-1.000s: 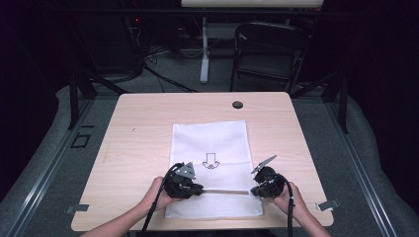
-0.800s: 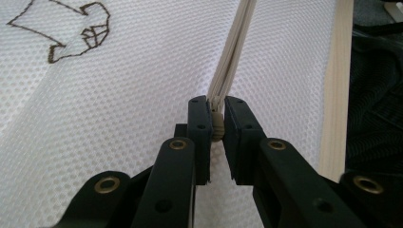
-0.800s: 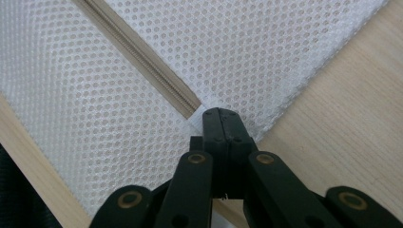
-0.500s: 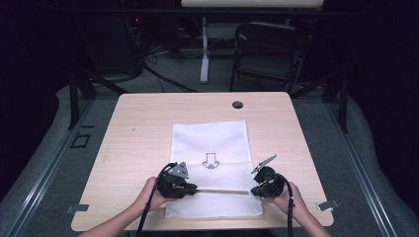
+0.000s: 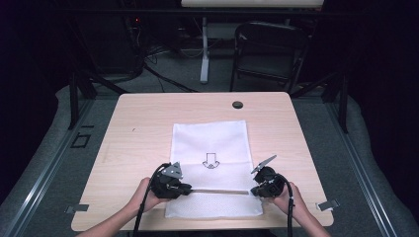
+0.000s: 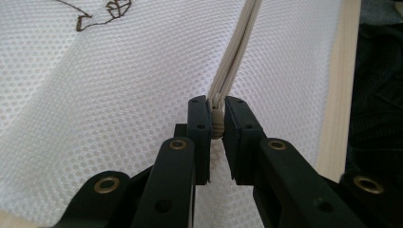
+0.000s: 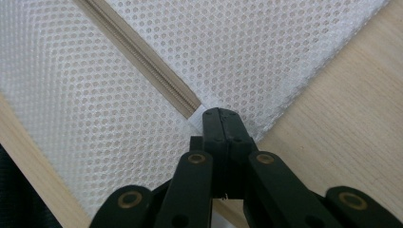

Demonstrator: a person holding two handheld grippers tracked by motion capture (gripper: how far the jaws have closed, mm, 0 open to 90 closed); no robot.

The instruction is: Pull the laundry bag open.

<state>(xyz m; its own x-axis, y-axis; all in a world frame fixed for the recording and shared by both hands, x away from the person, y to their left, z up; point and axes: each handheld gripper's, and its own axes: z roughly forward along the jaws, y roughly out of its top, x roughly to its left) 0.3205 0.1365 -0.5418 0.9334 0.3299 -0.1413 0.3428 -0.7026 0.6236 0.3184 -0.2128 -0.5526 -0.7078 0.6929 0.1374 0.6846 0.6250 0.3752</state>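
While the white mesh bag (image 5: 212, 163) lies flat in the middle of the worktop (image 5: 148, 123), its near edge just short of my side, I am working the zipper (image 5: 220, 191) that runs left to right across its near part. My left hand-held gripper (image 5: 184, 188) is clenched on the zipper's pull (image 6: 216, 121); in the left gripper view the small beige pull sits pinched between the two black jaws, with the beige tape running away from them over the mesh. My right hand-held gripper (image 5: 253, 191) is closed tight on the right end of the zipper (image 7: 197, 116), near the bag's right edge, its jaws pressed together on the white tab there, and it serves as the anchor. In the high view the zipper shows as a thin dark line stretched between the two grippers, and the pull sits toward the left end of that line. I judge the slide to be almost at the end of its run, but I cannot tell from these views whether the teeth are meshed or parted, so I cannot say whether I am opening or closing the bag. What seems left is the last short stretch to the left edge, then letting go with both hands. The small dark printed figure (image 5: 211, 160) lies farther up the bag, untouched.
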